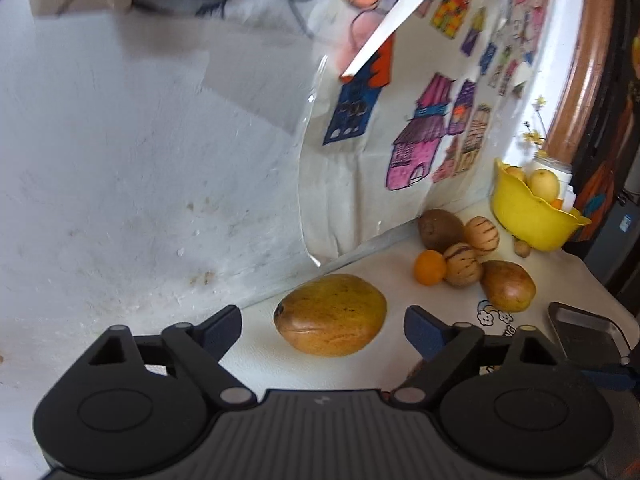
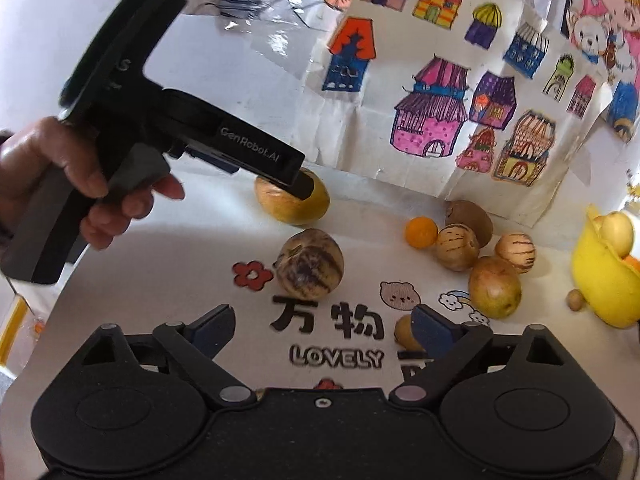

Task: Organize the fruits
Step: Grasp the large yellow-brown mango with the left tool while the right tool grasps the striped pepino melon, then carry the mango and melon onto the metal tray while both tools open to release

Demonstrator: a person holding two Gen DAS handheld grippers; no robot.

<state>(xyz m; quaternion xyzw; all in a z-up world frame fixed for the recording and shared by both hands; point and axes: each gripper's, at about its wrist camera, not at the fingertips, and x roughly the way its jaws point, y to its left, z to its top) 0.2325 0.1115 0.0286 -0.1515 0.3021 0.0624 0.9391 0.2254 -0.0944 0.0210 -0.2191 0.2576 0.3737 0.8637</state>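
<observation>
Both my pairs of fingers stand spread with nothing pinched: my left gripper has its dark pads wide apart, and the big yellow-brown mango lies just ahead of the gap, untouched. That mango rests on the white tabletop close against the wall, its long axis running across my left view, the stem end pointing toward the left pad and the blunter end toward the yellow bowl. From my right wrist I see the left gripper's tip over that same mango. My right gripper is likewise open, hovering over the printed table cover, with a striped pepino melon lying beyond the gap, well on the near side of the mango. Taking the yellow bowl as my mark, it stands at the far right with pale fruit inside; just beside it on the mango's side sit a cluster: a kiwi, two smaller striped pepinos, a small orange and a brownish-green pear-like fruit, all touching or nearly so. A child's drawing of houses leans behind them.
</observation>
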